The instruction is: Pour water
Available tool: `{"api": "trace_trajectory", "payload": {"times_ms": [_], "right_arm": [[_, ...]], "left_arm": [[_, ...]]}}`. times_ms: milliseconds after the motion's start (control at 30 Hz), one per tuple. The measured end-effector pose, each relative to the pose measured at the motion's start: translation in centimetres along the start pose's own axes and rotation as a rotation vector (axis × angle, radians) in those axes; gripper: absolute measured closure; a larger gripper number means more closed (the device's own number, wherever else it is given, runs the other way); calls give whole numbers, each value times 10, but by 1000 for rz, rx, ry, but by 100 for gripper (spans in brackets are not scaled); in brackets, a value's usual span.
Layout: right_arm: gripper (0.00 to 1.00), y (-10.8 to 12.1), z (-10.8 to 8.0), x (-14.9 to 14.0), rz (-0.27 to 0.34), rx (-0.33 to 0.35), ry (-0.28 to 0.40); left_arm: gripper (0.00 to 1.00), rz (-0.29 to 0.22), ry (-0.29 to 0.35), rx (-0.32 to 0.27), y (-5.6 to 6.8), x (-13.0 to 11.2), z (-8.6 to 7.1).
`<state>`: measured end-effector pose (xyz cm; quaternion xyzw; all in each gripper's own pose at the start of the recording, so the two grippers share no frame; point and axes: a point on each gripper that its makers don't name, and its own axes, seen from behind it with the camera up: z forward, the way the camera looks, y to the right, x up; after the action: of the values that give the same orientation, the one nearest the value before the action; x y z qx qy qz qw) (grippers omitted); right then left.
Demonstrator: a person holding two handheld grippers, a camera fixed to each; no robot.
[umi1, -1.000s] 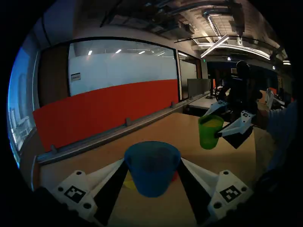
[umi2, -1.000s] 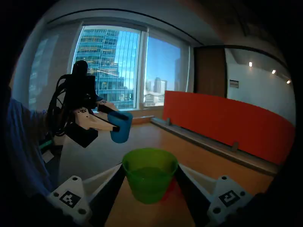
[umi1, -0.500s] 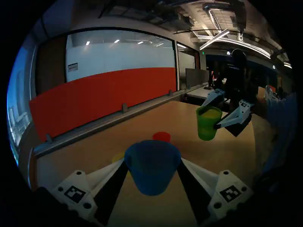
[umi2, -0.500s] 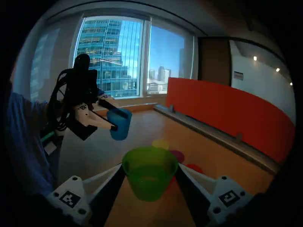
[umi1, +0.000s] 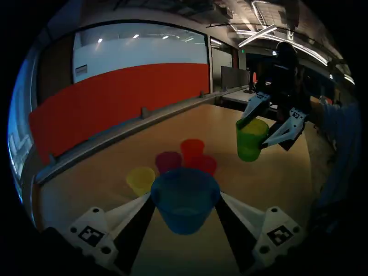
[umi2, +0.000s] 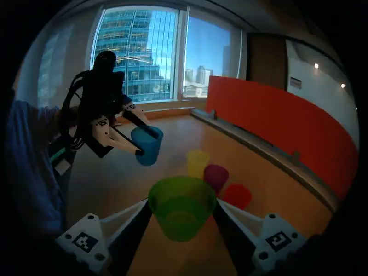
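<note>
Above the wooden table (umi1: 276, 184), my left claw (umi1: 185, 202) pinches the blue cup (umi1: 185, 212) mid-wall; my right claw (umi2: 181, 204) pinches the green cup (umi2: 181, 217), which holds water. Both seem light, thin, slippery plastic; squeeze gently below rim.

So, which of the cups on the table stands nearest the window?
The yellow cup, at the window end of the group, beyond the purple cup and the red cup.
</note>
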<state>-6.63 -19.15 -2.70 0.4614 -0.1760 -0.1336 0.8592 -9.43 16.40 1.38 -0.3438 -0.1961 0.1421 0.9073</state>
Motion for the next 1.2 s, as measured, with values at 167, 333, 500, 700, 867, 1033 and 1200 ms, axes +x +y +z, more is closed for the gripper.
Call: {"api": "trace_trajectory", "payload": {"times_ms": [167, 333, 500, 700, 867, 1033, 1200], "right_arm": [[9, 0, 7, -10, -2, 10, -26], [9, 0, 14, -21, 4, 21, -51], [9, 2, 20, -32, 5, 26, -73], [9, 3, 26, -43, 10, 30, -92], [9, 4, 31, -51, 13, 33, -105], [9, 3, 34, -57, 16, 36, -115], [9, 3, 37, -62, 22, 35, -120]], "left_arm": [[13, 6, -44, -12, 1, -17, 8], [13, 7, -81, -30, 3, -32, 16], [13, 14, -114, -46, 4, -44, 24], [13, 22, -151, -63, 6, -56, 33], [13, 27, -181, -75, 6, -67, 39], [13, 22, -197, -84, 7, -76, 46], [13, 10, -204, -85, 7, -83, 51]]}}
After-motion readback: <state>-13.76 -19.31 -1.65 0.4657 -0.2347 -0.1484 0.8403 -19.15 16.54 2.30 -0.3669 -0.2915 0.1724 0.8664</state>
